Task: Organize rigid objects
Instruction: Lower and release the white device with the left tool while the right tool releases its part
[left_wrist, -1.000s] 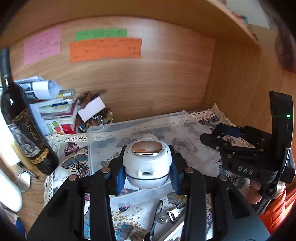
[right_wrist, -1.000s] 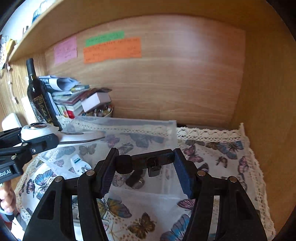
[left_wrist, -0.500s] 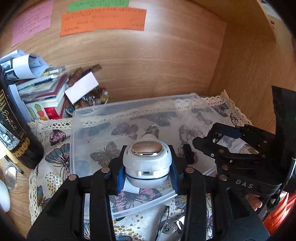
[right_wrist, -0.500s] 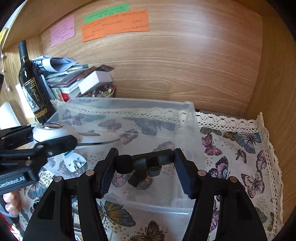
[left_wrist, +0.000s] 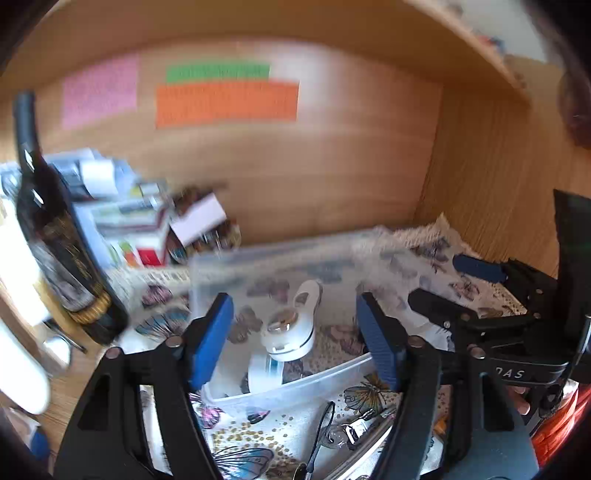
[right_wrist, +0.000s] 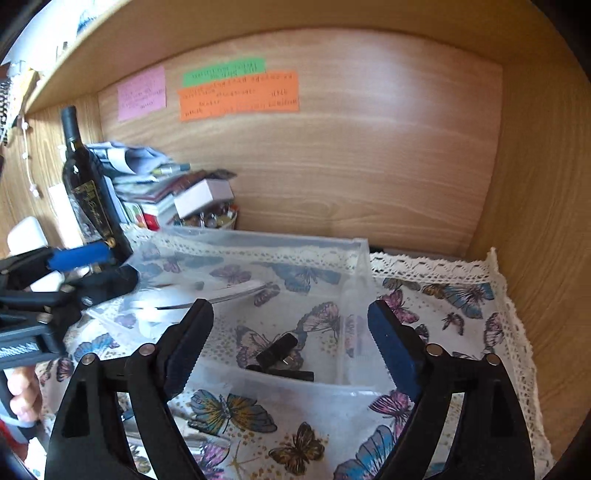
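Observation:
A clear plastic bin (left_wrist: 291, 387) (right_wrist: 354, 258) stands on the butterfly cloth. My left gripper (left_wrist: 295, 332) is open above its near edge; the white round gadget (left_wrist: 290, 332) lies loose in the bin between the fingers, beside a white plug (left_wrist: 264, 373). My right gripper (right_wrist: 290, 343) is open and empty over the bin's right end; the black clip-like part (right_wrist: 277, 350) lies in the bin below it. The left gripper shows at the left of the right wrist view (right_wrist: 88, 269); the right gripper shows at the right of the left wrist view (left_wrist: 454, 291).
A dark wine bottle (right_wrist: 88, 192) (left_wrist: 59, 251) stands left of the bin. A stack of books and papers (right_wrist: 155, 192) and a jar of small items (right_wrist: 210, 219) sit behind it. Glasses and metal tools (left_wrist: 351, 432) lie in front of the bin. Wooden walls close the back and right.
Both grippers opened. The white gadget dropped from the left gripper into the bin, and the black part dropped from the right gripper into the bin. Both grippers pulled back and up.

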